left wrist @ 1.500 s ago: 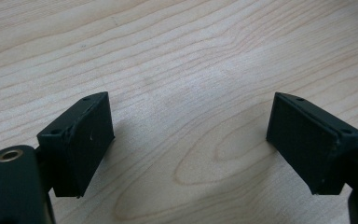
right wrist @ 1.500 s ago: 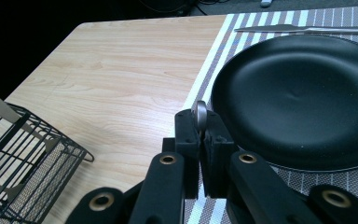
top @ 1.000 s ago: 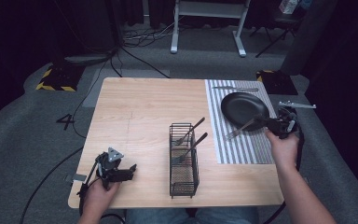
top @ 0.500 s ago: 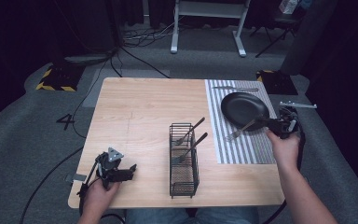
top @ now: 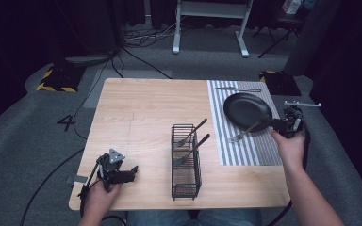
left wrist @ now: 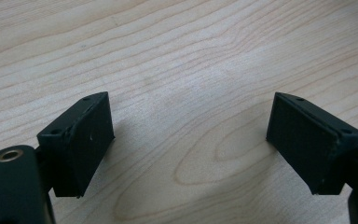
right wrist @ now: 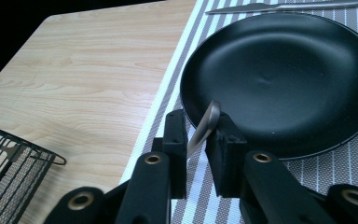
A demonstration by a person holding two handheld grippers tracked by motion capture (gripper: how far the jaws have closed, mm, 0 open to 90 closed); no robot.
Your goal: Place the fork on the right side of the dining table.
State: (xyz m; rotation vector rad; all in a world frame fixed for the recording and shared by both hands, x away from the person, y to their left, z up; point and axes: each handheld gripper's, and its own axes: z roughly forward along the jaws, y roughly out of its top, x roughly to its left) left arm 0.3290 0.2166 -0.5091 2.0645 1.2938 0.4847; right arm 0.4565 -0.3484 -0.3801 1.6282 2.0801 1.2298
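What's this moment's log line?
right gripper: jaws just opening, utensil between them | utensil by black plate | left gripper: open, empty

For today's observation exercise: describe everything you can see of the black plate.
The black plate is round and shallow, with a matte dark surface, a low raised rim and nothing lying in its well. It lies flat on the striped placemat at the table's far right. A knife lies just beyond it, apart. A fork leans across its near rim, handle end between the jaws of the right hand-held gripper.
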